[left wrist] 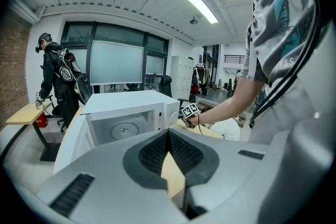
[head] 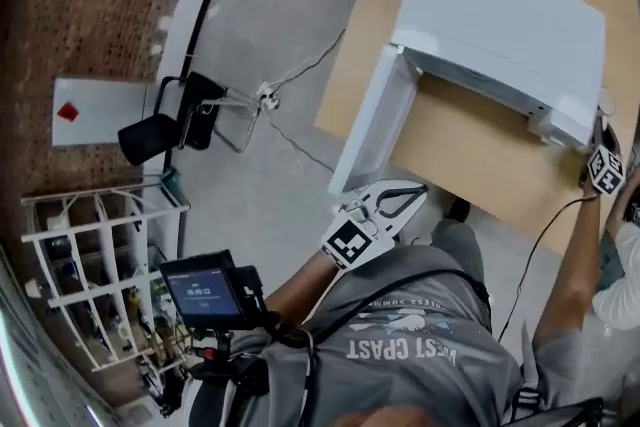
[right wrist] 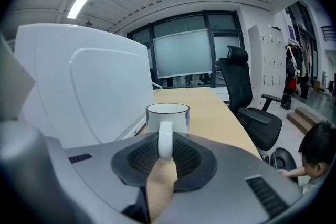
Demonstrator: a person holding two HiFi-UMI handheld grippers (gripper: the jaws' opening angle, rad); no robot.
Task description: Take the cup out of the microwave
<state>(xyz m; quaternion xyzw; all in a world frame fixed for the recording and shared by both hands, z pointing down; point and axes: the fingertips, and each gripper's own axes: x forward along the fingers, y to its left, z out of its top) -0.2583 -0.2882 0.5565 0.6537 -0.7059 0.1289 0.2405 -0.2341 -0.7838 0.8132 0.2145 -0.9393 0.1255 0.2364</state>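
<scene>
Left gripper (left wrist: 169, 134): jaws closed tip to tip, nothing between them, only wood of the table (head: 470, 145) showing through the gap behind the tips. It sits in front of the person's torso, at the table's near edge, pointing toward the microwave (head: 500, 25).

Right gripper (right wrist: 165, 139): clamped on the handle (right wrist: 165, 145) of the cup (right wrist: 168, 115), with the ribbed pads pressing on both sides of the handle loop. The cup is white with a dark rim, upright, handle toward the camera.

Cup location: out of the microwave, just beside its white outer side wall, over the wooden tabletop. Can't tell whether its base touches the table; the jaws hide it. In the head view the right gripper is at the microwave's far right corner and the cup itself is not visible there.

Microwave: white, on the table, with its door (head: 375, 120) swung wide open. The left gripper view looks into the cavity, which holds only the round glass turntable (left wrist: 125, 128).

Around: black office chair (right wrist: 247, 97) past the table's far side. Another person's head sits low at the right edge of the right gripper view (right wrist: 315, 149), and a person stands in the background beside a desk (left wrist: 55, 78). White wire rack (head: 100, 275) on the floor at left.
</scene>
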